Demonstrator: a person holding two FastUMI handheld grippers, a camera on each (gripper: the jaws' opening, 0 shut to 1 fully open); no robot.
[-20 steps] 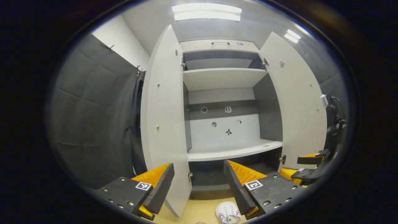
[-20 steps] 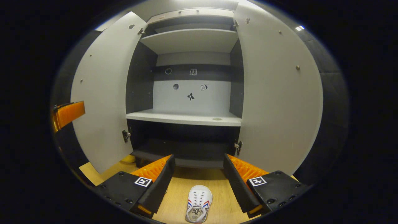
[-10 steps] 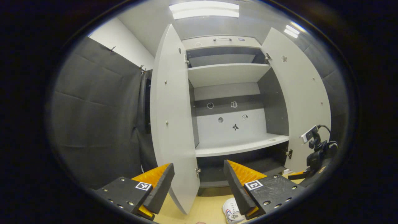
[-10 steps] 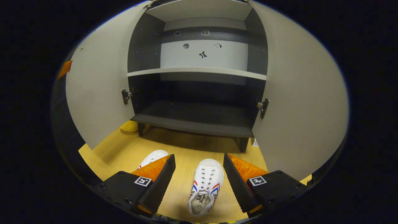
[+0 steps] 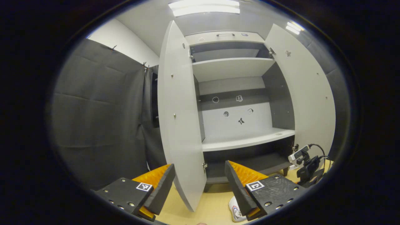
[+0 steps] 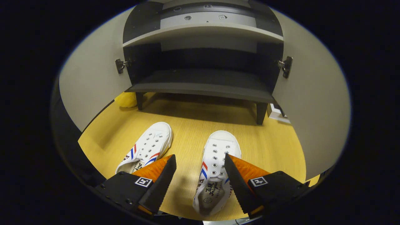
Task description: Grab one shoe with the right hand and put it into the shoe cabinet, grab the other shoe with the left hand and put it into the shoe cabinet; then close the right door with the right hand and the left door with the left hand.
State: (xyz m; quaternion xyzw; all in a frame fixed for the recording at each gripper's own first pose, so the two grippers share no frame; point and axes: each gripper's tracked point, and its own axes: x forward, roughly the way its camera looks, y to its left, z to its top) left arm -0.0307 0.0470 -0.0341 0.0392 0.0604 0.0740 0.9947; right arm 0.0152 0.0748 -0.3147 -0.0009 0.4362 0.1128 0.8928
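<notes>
1. Progress is at the very start: both white canvas lace-up shoes with red and blue side stripes sit on the yellow wood-grain floor in front of the cabinet, none stowed.
2. In the right gripper view, the right shoe (image 6: pixel 215 168) lies toe toward 12 o'clock, and the right gripper (image 6: pixel 200 181) hangs over it with jaws spread wide, one finger on each side of its heel end; whether they touch it I cannot tell.
3. Left shoe (image 6: pixel 147 148) lies near, at about 10 o'clock from the first, apart from it.
4. Tall grey two-door shoe cabinet (image 6: pixel 200 84) stands open, its dark bottom shelf bare.
5. In the left gripper view, the left gripper (image 5: pixel 200 184) faces the cabinet with jaws open and holding nothing; the grey left door (image 5: pixel 179 125) and grey right door (image 5: pixel 307 97) both stand swung out.
6. Left to do, I judge: grasp and stow each shoe, then shut both doors.
</notes>
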